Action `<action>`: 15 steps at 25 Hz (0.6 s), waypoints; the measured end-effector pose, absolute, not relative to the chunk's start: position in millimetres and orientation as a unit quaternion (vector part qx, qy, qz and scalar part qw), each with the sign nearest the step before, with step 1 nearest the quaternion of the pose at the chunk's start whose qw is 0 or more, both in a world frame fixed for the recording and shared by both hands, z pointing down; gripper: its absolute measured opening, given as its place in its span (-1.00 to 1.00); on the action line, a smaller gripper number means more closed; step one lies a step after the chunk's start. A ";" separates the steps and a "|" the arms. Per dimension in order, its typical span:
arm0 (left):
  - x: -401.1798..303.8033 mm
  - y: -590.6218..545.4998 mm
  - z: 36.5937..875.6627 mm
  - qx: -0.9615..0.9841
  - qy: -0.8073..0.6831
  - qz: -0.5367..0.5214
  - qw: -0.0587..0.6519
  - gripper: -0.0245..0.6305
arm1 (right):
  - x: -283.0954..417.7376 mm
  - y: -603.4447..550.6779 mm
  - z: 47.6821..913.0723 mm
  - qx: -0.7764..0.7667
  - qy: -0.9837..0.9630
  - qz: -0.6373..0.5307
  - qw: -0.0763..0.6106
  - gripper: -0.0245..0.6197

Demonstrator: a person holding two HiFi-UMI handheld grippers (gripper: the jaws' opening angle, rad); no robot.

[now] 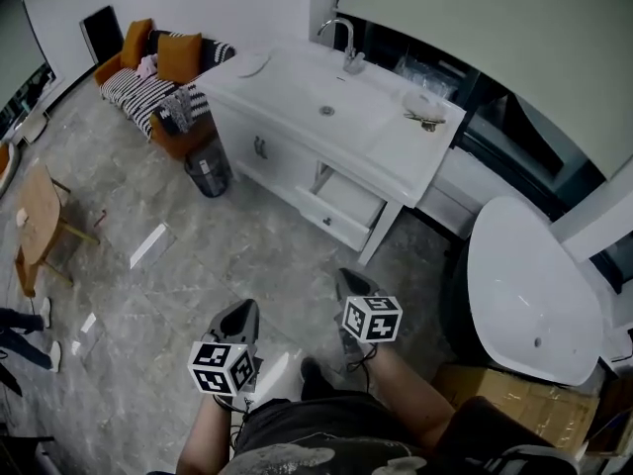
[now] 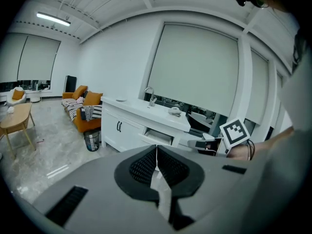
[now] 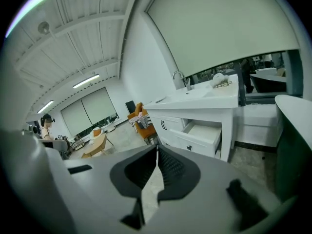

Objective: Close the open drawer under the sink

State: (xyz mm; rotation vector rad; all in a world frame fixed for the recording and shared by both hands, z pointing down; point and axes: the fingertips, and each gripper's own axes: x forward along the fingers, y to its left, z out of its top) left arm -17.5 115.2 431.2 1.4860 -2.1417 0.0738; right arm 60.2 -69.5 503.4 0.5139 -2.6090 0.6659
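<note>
A white sink cabinet (image 1: 297, 87) stands ahead of me, and its lower right drawer (image 1: 341, 206) is pulled out and looks empty. My left gripper (image 1: 243, 310) and right gripper (image 1: 348, 280) hover over the floor, well short of the cabinet, both pointing toward it. Each has its jaws shut with nothing between them. In the left gripper view, the left gripper (image 2: 156, 147) points at the cabinet, with the drawer (image 2: 158, 137) just beyond. From the right gripper (image 3: 157, 149), the open drawer (image 3: 202, 136) lies ahead and a little to the right.
An orange sofa (image 1: 158, 77) and a dark bin (image 1: 208, 171) sit left of the cabinet. A small wooden table (image 1: 40, 216) stands at the far left. A white tub (image 1: 524, 295) and a cardboard box (image 1: 524, 404) crowd the right. Grey tiled floor (image 1: 198, 265) lies between me and the drawer.
</note>
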 end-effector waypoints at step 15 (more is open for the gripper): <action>-78.7 15.8 446.8 0.632 -0.722 0.051 0.275 -0.88 | 31.6 -135.9 516.6 0.263 -0.914 0.245 0.188 -0.84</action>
